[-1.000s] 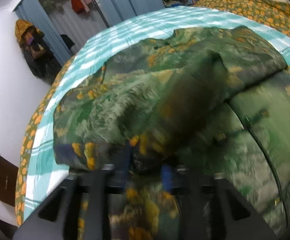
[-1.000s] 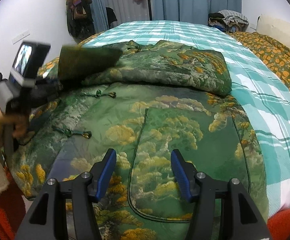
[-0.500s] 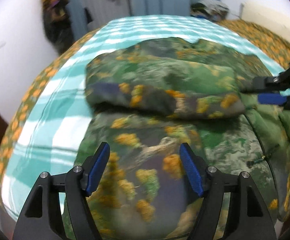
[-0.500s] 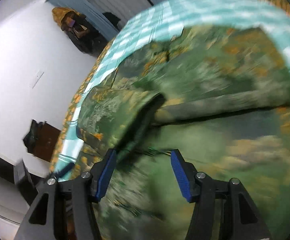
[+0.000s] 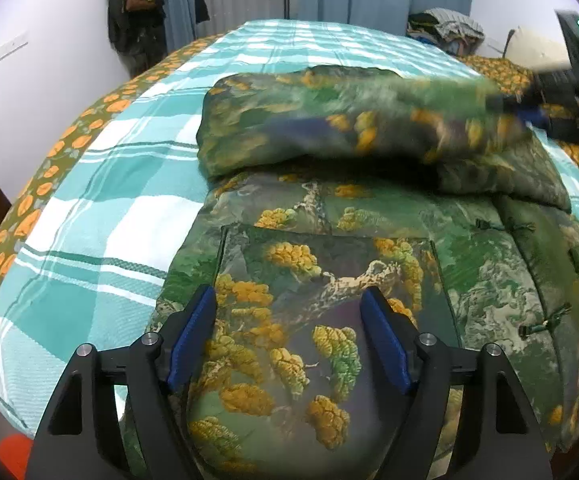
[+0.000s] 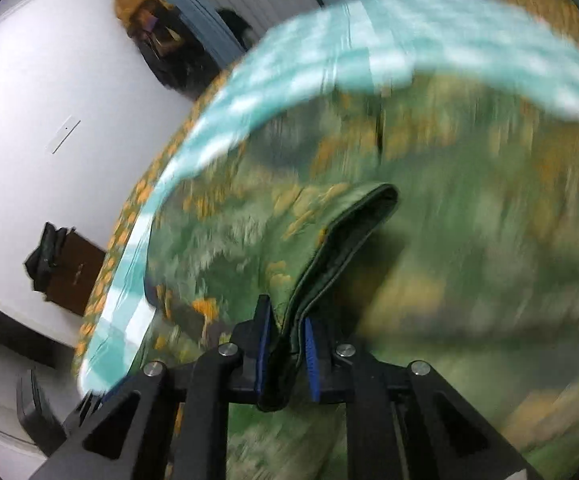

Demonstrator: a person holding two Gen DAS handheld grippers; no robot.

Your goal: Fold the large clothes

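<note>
A teal checked bedspread [image 5: 89,216] carries the green printed jacket [image 5: 329,280], spread near, one sleeve [image 5: 329,132] folded across its far part; left gripper [image 5: 289,340] hovers with jaws just widened, empty; right gripper [image 6: 285,356] just clamped the sleeve's cuff [image 6: 349,220]

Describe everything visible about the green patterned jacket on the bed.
The jacket is a padded-looking green garment printed with yellow-orange trees, with a patch pocket and knotted cord fastenings down the front. It lies spread on the teal checked bedspread. One sleeve is folded across the upper part. The right gripper has just closed on a dark-edged cuff or hem and lifts it. The left gripper, having just opened, hovers over the pocket with nothing held.
</note>
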